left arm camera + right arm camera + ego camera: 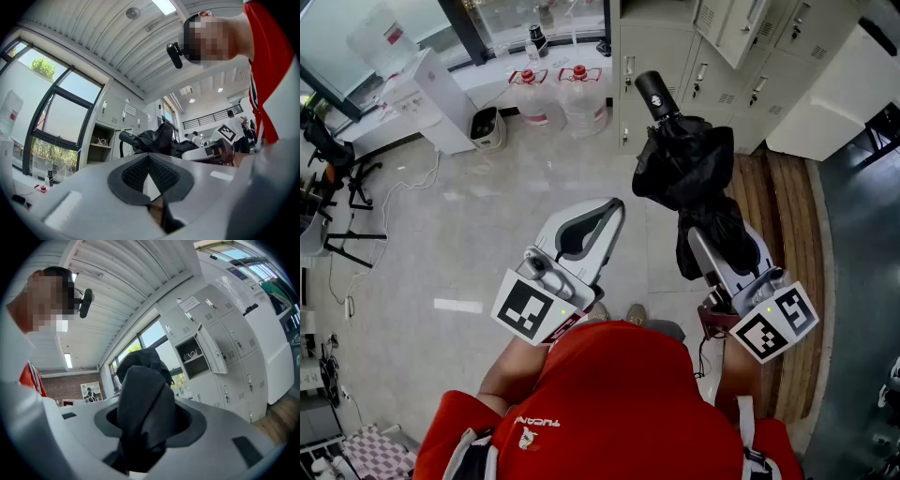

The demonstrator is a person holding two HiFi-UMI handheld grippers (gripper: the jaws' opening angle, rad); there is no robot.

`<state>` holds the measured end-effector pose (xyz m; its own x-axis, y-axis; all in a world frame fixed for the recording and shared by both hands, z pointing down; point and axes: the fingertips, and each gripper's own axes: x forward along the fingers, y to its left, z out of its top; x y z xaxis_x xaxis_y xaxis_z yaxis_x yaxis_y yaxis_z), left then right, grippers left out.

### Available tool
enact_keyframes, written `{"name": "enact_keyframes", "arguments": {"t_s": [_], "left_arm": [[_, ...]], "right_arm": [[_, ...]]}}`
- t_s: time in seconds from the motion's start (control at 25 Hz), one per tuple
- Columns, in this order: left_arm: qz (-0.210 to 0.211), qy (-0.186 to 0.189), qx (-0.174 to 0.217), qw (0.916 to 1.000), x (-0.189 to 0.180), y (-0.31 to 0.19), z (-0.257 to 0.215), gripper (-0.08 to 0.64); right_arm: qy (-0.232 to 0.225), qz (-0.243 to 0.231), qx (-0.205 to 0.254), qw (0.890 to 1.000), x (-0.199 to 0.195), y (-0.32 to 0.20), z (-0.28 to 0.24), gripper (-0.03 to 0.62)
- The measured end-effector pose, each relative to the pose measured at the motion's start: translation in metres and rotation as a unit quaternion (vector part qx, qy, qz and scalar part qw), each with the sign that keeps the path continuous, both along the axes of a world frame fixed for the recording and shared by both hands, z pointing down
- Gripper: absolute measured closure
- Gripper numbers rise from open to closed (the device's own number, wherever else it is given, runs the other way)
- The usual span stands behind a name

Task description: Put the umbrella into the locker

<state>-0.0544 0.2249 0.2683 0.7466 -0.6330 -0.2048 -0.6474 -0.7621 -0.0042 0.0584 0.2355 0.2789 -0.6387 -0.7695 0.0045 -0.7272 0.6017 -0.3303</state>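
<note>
Right gripper [143,420] clamping the folded black umbrella [684,159]; left gripper [149,164] carrying nothing.
Right jaws are pressing together on the umbrella's bunched fabric, its handle pointing away toward the grey lockers [712,56]; left jaws are meeting at their tips, nothing between them; one locker door [208,350] is standing open; the paper notice [190,303] on a locker is too small to read.

Lower end of the umbrella [682,155]: hidden between the jaws of the right gripper [143,427], under its own black fabric. The lockers [661,56], at 12 o'clock in the head view, are cut by the edge. The pale coil [191,354] in the open compartment [199,363] is too small to identify.
</note>
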Motion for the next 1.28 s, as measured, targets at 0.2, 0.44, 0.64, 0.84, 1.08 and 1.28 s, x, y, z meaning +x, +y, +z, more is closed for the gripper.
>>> {"name": "enact_keyframes", "arguments": {"t_s": [0.2,0.44,0.64,0.84,1.08,1.28], "left_arm": [[-0.001,0.004,0.003,1.0,-0.002,-0.001,-0.001,0.555],[0.003,0.0,-0.019,0.9998,0.001,0.0,0.007,0.555],[-0.003,0.004,0.001,1.0,0.001,-0.002,0.006,0.555],[-0.005,0.004,-0.004,1.0,0.007,-0.001,0.003,0.555],[-0.022,0.004,0.006,0.9997,0.013,-0.004,0.002,0.555],[-0.03,0.008,0.012,0.9994,0.032,-0.007,-0.005,0.555]], "right_arm": [[0.01,0.006,0.002,1.0,-0.001,0.0,0.0,0.383],[0.012,0.016,0.002,1.0,0.002,0.0,0.003,0.383],[0.003,0.016,-0.001,1.0,0.006,0.0,0.004,0.383],[0.007,0.016,0.007,1.0,0.013,0.0,-0.002,0.383],[0.008,0.003,0.012,1.0,0.022,-0.002,-0.003,0.383],[0.003,-0.011,0.015,1.0,0.038,-0.01,-0.006,0.383]]}}
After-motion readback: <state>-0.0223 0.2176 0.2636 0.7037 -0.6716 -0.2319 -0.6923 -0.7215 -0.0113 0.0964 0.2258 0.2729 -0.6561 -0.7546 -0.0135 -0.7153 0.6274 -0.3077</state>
